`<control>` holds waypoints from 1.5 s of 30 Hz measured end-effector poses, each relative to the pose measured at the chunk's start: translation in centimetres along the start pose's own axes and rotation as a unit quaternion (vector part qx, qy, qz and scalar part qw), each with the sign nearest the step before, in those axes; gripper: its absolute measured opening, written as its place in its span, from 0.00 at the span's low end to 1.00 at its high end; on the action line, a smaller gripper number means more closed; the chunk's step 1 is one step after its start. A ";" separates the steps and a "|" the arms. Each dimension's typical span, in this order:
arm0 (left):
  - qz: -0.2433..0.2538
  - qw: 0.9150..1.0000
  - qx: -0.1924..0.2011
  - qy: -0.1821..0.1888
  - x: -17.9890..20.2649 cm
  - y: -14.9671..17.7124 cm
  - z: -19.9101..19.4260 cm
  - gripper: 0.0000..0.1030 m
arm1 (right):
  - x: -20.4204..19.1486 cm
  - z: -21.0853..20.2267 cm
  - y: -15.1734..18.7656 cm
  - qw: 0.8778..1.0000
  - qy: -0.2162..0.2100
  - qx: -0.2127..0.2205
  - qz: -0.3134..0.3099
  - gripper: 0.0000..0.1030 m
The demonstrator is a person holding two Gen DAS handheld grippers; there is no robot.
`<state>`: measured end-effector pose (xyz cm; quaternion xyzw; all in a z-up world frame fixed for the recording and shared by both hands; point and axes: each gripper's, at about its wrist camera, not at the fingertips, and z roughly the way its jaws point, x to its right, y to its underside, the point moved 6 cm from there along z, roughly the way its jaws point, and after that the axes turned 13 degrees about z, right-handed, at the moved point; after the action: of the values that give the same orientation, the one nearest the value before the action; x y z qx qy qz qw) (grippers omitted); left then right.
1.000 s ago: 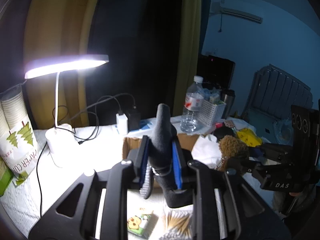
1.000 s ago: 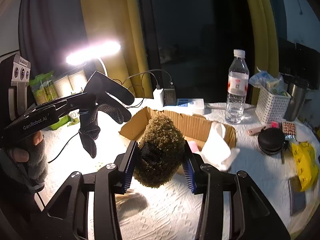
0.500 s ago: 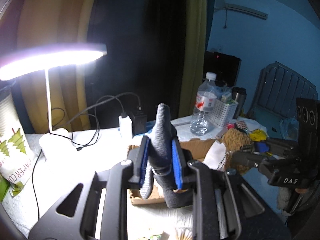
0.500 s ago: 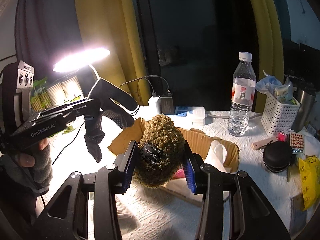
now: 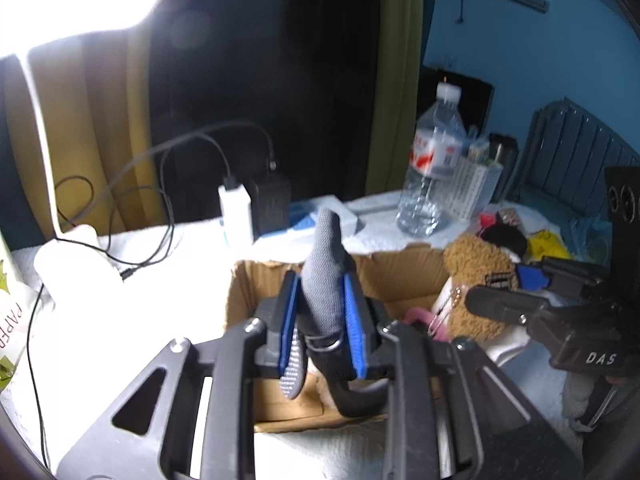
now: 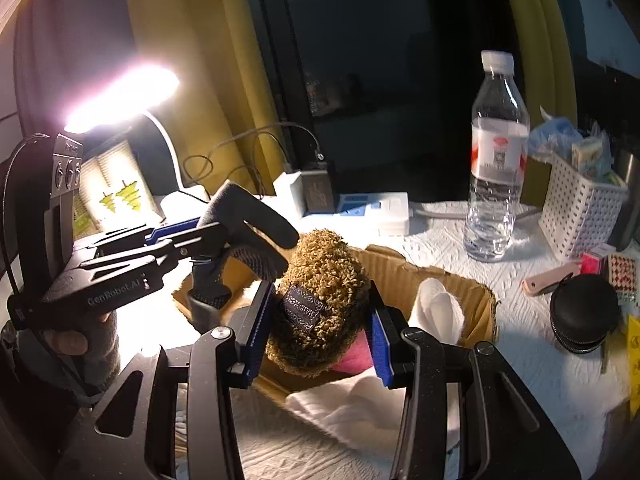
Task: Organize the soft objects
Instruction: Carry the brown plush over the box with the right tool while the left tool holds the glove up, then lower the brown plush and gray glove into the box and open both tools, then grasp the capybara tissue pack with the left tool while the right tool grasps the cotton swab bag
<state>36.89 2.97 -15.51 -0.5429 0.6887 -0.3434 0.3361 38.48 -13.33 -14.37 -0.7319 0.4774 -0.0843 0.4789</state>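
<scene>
Left wrist view looking along its fingers, close over the box, right wrist view likewise from the opposite side, both sharing box, bottle, lamp.

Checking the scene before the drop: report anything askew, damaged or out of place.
The cardboard box has a ragged, bent rim, worn rather than broken. Both loads hang above it: the left gripper is shut on the dark glove, the right gripper on the brown plush toy. The water bottle stands upright; nothing spilled.
</scene>
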 end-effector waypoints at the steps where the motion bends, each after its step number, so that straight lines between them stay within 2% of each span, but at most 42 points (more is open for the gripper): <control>1: 0.002 1.000 -0.007 0.000 0.1 0.2 0.4 0.25 | 0.2 0.3 0.1 1.000 0.001 -0.003 0.003 0.45; 4: 0.003 0.999 -0.034 0.000 0.2 1.0 1.7 0.29 | 0.9 1.0 0.3 1.000 0.006 -0.010 0.009 0.47; 7: 0.002 0.999 -0.044 0.001 0.3 1.3 2.0 0.33 | 1.1 1.1 0.4 1.000 0.011 -0.011 0.011 0.52; 9: 0.004 0.999 -0.045 0.004 0.5 1.3 1.9 0.52 | 1.3 1.0 0.3 1.000 0.014 -0.008 0.012 0.54; 10: 0.004 0.999 -0.042 0.007 0.5 1.2 1.7 0.69 | 1.3 0.9 0.2 1.000 0.016 -0.006 0.012 0.55; 11: 0.003 0.999 -0.039 0.010 0.5 1.1 1.4 0.72 | 1.3 0.8 0.2 1.000 0.018 -0.005 0.012 0.57; 22: -0.003 1.000 -0.005 0.008 0.3 -0.4 -2.9 0.72 | -0.3 -2.4 -0.3 0.999 0.029 0.021 0.005 0.57; 31: -0.005 1.000 0.018 0.016 0.9 -0.3 -7.4 0.73 | -2.9 -5.4 0.7 0.999 0.035 0.033 -0.009 0.57; 38: -0.007 0.999 0.032 0.017 1.2 1.0 -10.5 0.73 | -4.8 -7.2 2.1 0.998 0.040 0.038 -0.017 0.57; 45: -0.016 0.999 0.027 0.016 0.9 3.8 -12.4 0.73 | -6.3 -8.0 4.2 0.998 0.044 0.033 -0.022 0.57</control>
<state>24.41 4.05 -12.09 -0.5395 0.6753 -0.3758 0.3342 27.90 -13.75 -11.27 -0.7217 0.4789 -0.1426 0.4790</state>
